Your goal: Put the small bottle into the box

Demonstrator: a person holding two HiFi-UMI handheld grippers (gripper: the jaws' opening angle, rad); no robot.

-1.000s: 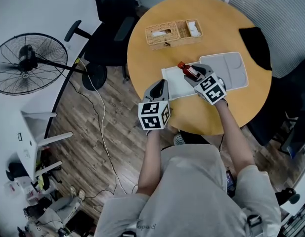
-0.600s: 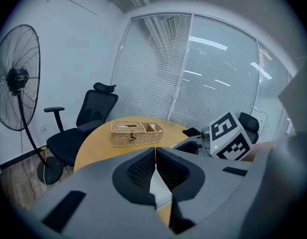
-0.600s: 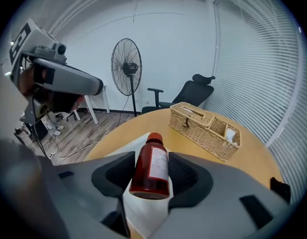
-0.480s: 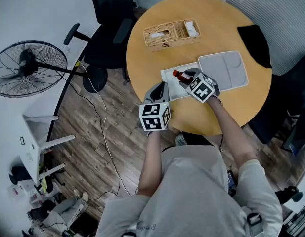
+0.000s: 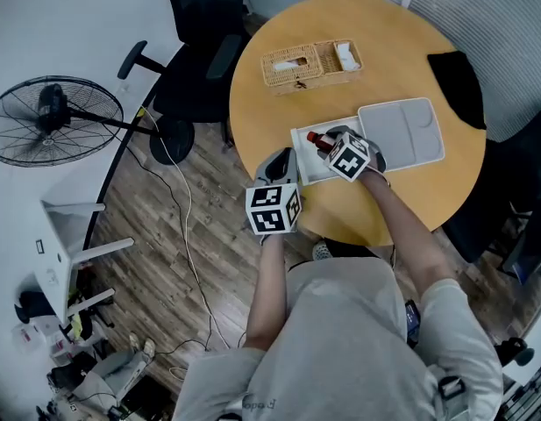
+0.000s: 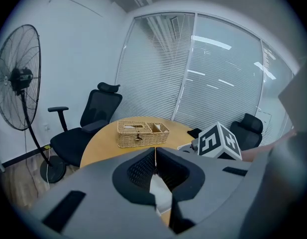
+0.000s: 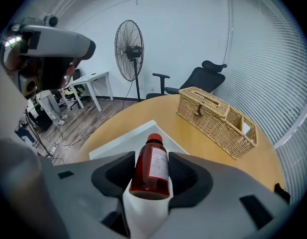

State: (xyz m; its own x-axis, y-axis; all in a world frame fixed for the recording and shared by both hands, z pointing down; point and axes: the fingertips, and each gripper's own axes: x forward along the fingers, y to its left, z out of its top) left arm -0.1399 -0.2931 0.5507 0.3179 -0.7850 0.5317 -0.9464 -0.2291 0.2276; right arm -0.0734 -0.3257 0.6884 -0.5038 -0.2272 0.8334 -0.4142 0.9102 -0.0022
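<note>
Table point(image 5: 279, 103) bears box point(image 7: 124, 136); right tongs point(image 7: 151, 156) clamp small bottle point(image 7: 153, 169) above.

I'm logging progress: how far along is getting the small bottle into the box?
Done: the small bottle is picked up, and the box lies open. In hand: the right gripper clamps the bottle above the box. Left: lower it in and release. The left gripper is shut, empty.
</note>
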